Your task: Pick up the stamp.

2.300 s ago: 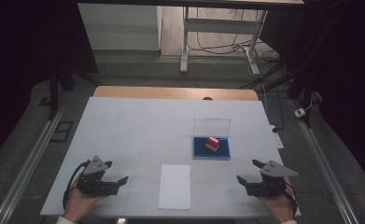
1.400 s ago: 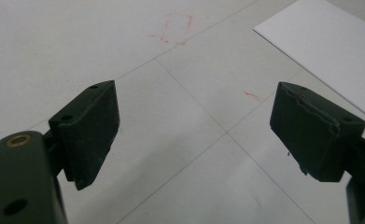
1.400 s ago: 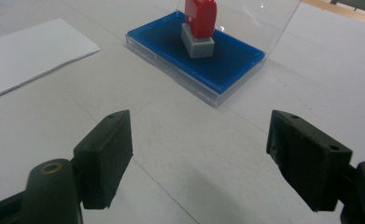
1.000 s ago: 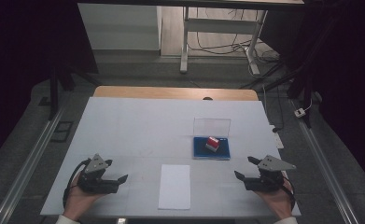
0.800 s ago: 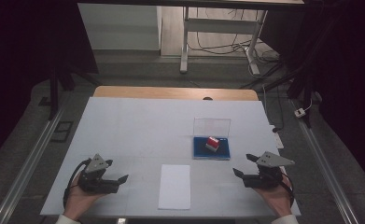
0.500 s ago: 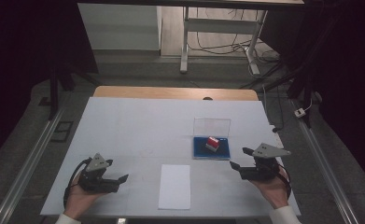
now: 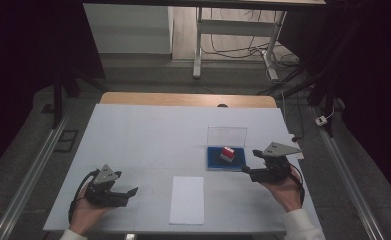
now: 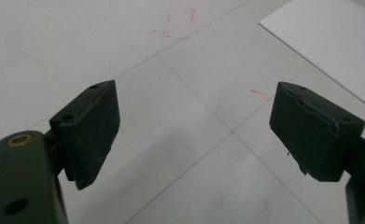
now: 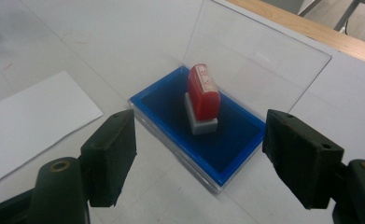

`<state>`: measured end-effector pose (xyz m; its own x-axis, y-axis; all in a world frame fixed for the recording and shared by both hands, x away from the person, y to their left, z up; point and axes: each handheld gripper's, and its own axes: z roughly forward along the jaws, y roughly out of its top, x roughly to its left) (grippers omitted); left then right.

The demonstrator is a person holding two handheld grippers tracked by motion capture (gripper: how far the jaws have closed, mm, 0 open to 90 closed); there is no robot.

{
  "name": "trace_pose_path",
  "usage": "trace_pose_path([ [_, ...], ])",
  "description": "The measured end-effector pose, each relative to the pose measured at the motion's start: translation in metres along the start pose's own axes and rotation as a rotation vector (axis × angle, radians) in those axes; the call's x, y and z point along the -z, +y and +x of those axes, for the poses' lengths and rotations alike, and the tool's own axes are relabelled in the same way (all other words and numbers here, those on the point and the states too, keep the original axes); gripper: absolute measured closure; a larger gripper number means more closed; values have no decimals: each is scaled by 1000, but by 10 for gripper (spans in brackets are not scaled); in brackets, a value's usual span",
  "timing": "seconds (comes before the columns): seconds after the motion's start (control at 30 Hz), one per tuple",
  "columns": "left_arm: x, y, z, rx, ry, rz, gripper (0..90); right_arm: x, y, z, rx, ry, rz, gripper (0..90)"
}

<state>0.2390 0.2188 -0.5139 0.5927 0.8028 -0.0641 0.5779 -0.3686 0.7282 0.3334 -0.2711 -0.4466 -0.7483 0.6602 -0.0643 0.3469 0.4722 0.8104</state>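
Observation:
A red stamp with a white base [image 7: 227, 152] [image 9: 202, 95] stands upright in a blue box [image 7: 218, 161] [image 9: 238, 137] whose clear lid [image 7: 226, 136] [image 9: 259, 60] is raised behind it. My right gripper [image 7: 244, 170] [image 9: 201, 142] hovers just right of the box, pointing at it. It is open, its jaws have just been closing slightly, and nothing is pressed between them. My left gripper [image 7: 133, 191] [image 8: 194, 126] rests open on the table at the near left, nothing between its pads.
A white sheet of paper [image 7: 187, 199] [image 9: 26, 126] [image 8: 339, 37] lies at the near middle of the white table [image 7: 148, 135]. A wooden strip [image 7: 188, 99] runs along the far edge. Beyond are the floor, cables and a metal stand.
My right gripper has lifted off the near right of the table and moved forward toward the blue box. The left gripper has stayed put.

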Motion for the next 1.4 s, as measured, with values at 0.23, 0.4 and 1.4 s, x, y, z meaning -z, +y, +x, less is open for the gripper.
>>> trace_pose_path([
  [0.23,-2,0,-1,-4,5,5,168,-10,9,-3,-16,-1,-2,259],
  [0.4,-2,0,-1,-7,7,8,168,-15,13,-6,-19,-2,4,260],
  [1.4,-5,-1,-2,-12,5,25,168,-71,28,-19,8,40,102,304],
])
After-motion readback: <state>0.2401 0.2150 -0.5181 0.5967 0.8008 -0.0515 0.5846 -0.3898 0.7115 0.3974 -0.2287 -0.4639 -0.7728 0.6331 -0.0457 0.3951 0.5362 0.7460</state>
